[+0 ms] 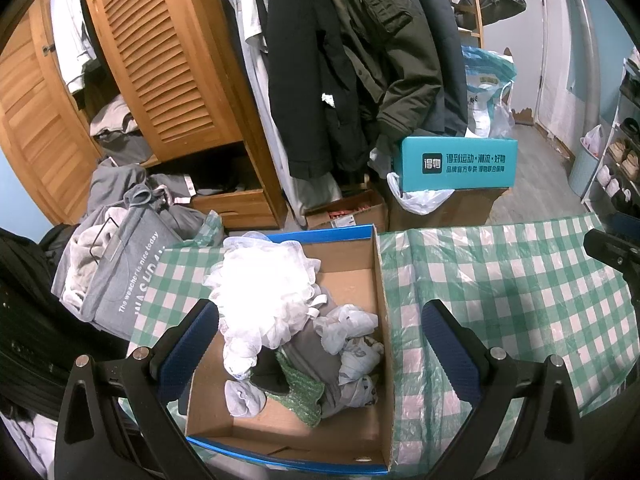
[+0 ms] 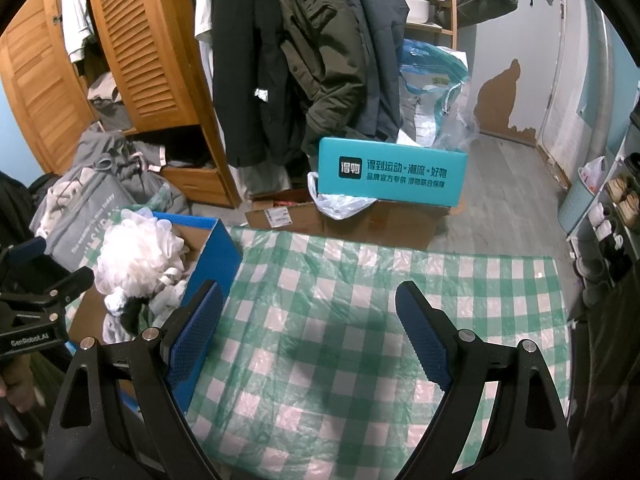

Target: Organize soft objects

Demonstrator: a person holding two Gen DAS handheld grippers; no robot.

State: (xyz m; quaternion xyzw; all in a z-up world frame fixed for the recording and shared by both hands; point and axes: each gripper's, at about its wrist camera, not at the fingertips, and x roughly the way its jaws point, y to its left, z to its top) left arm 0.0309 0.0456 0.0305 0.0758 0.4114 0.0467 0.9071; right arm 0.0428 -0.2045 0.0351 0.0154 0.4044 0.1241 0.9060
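Green-and-white checked plastic tablecloth (image 2: 360, 320) covers the table under both your grippers. Your left gripper (image 1: 320, 320) hovers over an open cardboard box (image 1: 384, 320) with blue outer walls, jaws spread wide, nothing between the blue pads. Inside the box: a white mesh bath pouf (image 1: 260, 284) piled toward the far left, pale crumpled socks or cloths (image 1: 352, 344) on the right side, a dark grey cloth (image 1: 312, 356) in the middle, a green textured cloth (image 1: 300, 392) nearer you, a light grey sock (image 1: 244, 398) at the near left. They lie heaped and touching one another; bare cardboard floor shows at the near end. Your right gripper (image 2: 310, 322) hangs over bare tablecloth just right of the box, jaws also wide apart and holding nothing. To the left of the table, a grey fabric bag (image 1: 120, 280) stuffed with clothing. Beyond the table on the floor: a teal shoe box (image 2: 392, 172) resting on brown cartons, dark coats (image 2: 288, 60) hanging above, and a louvred wooden wardrobe (image 1: 160, 60) with a door ajar.
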